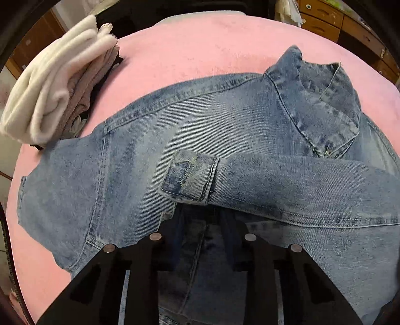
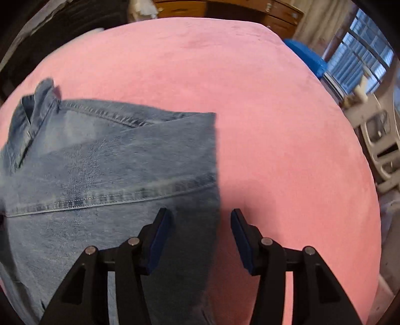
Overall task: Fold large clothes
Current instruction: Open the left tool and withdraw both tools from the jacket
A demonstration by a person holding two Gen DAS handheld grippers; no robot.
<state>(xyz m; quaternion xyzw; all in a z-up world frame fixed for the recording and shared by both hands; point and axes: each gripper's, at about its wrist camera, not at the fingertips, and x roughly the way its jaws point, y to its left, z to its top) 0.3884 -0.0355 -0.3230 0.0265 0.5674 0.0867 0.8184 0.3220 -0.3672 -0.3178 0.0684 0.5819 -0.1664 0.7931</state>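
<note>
A blue denim jacket (image 1: 155, 140) lies back-up on the pink blanket (image 1: 200, 45). One sleeve (image 1: 287, 180) is folded across the back, its cuff (image 1: 190, 177) near the middle. My left gripper (image 1: 201, 215) hovers just below the cuff; its fingertips are hidden under the sleeve edge, and the jaws stand apart. In the right wrist view the jacket (image 2: 100, 162) fills the left half. My right gripper (image 2: 201, 220) is open and empty, straddling the jacket's right folded edge, left finger (image 2: 160, 230) over denim, right finger (image 2: 241, 230) over the blanket (image 2: 275, 125).
A stack of folded white and grey clothes (image 1: 52, 87) sits at the far left of the blanket. Wooden drawers (image 1: 350, 22) stand behind. A blue bin (image 2: 307, 57), a window (image 2: 362, 65) and white furniture (image 2: 380, 140) are to the right.
</note>
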